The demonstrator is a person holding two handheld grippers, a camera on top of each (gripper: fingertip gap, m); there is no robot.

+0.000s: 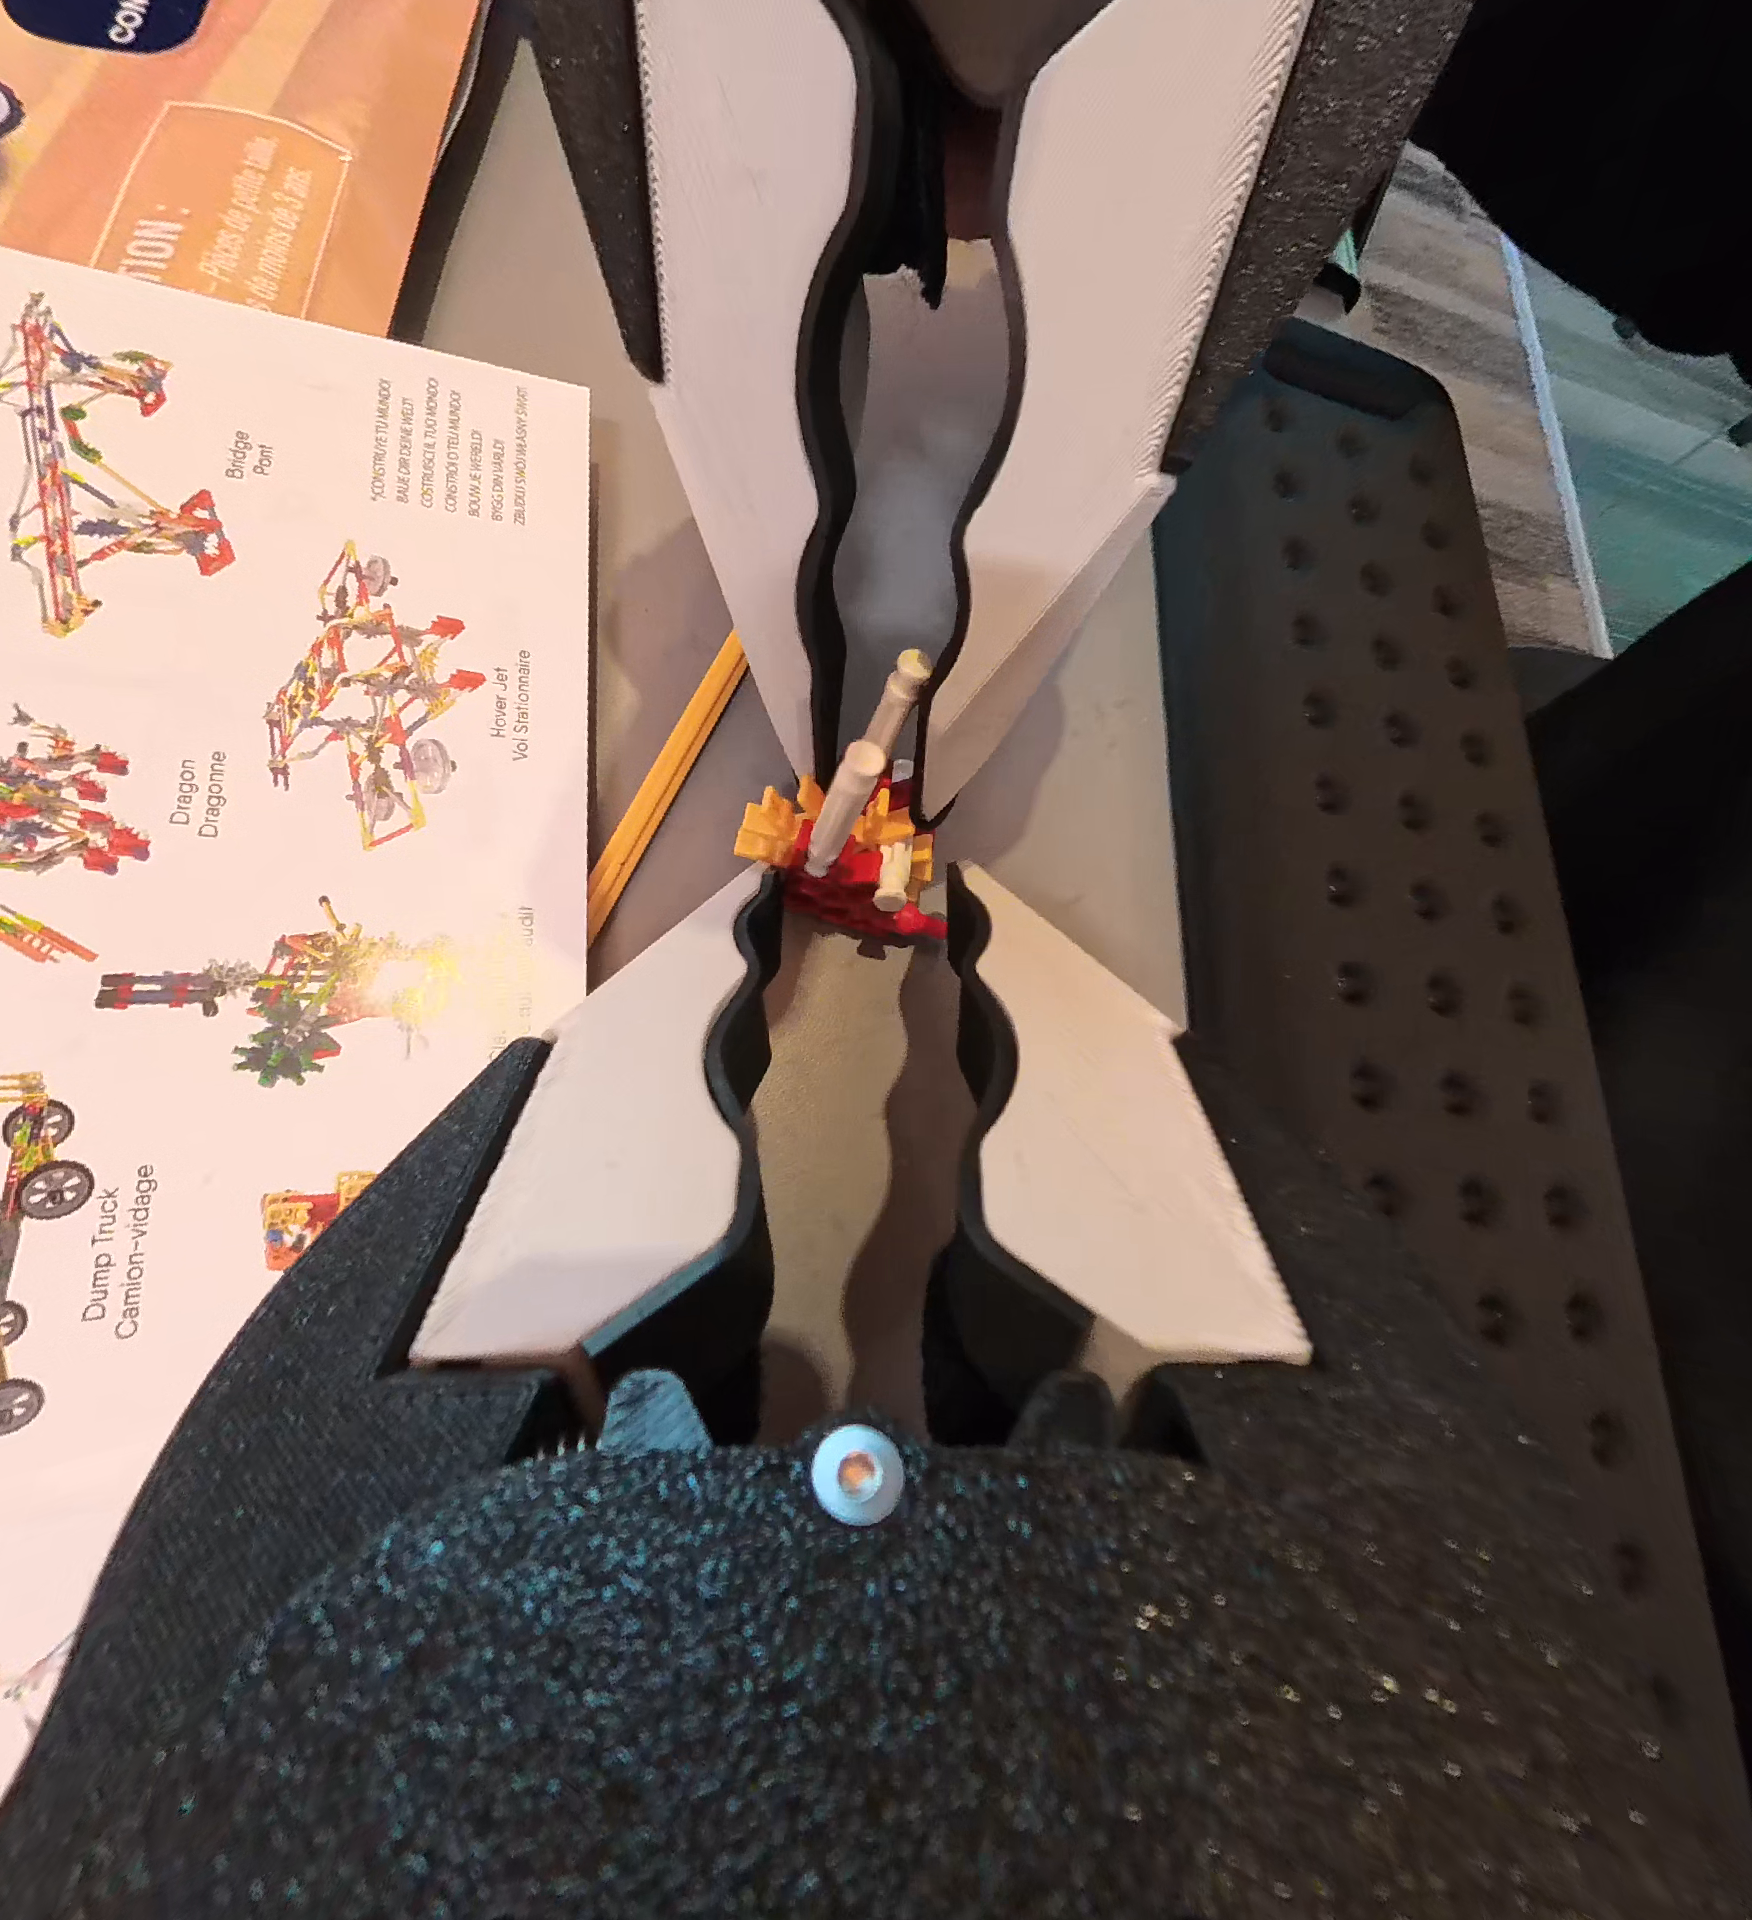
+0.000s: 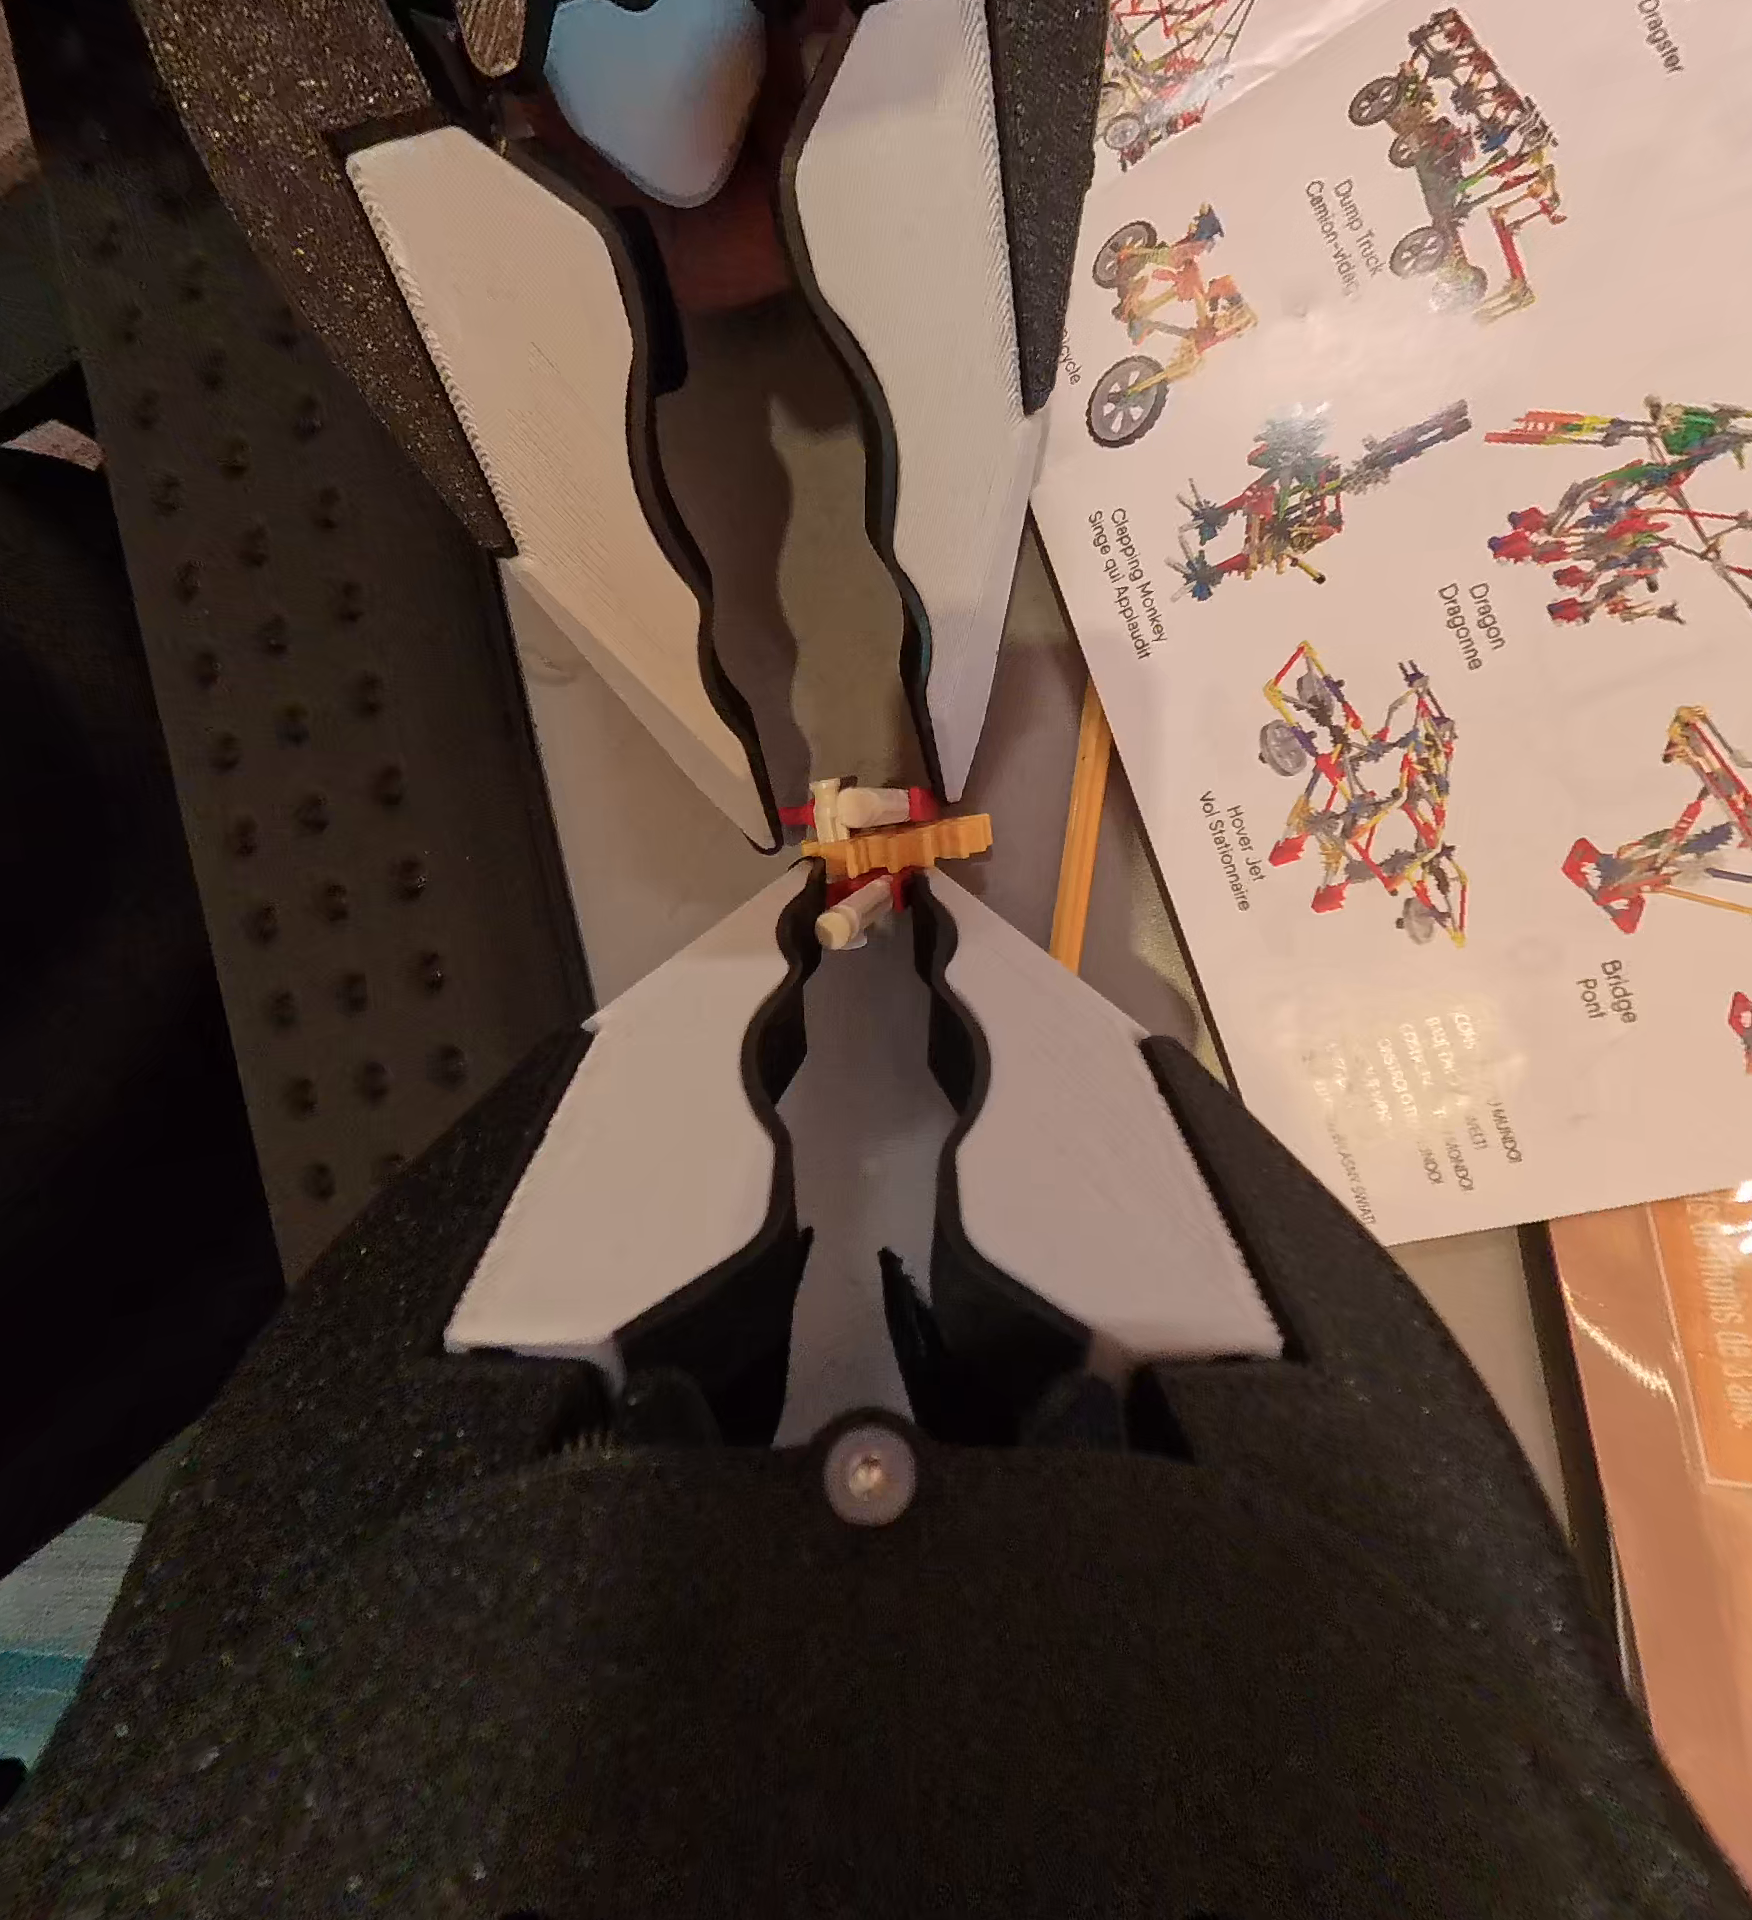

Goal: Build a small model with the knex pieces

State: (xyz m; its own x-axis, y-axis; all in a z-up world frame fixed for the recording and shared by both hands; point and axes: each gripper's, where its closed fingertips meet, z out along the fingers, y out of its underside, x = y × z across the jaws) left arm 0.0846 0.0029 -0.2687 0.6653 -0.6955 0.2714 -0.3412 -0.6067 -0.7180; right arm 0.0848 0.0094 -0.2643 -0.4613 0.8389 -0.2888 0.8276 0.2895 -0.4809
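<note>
Left wrist view: both grippers' jaws pinch one small toy cluster (image 1: 856,852) of red, orange connectors and pale rods.

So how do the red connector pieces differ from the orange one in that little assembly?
The red connectors sit at the ends, gripped by the left tongs and right tongs; the orange connector sits between, ungripped. Red holds the white rods; orange shows bare toothed edges. Both are small plastic building pieces.
</note>
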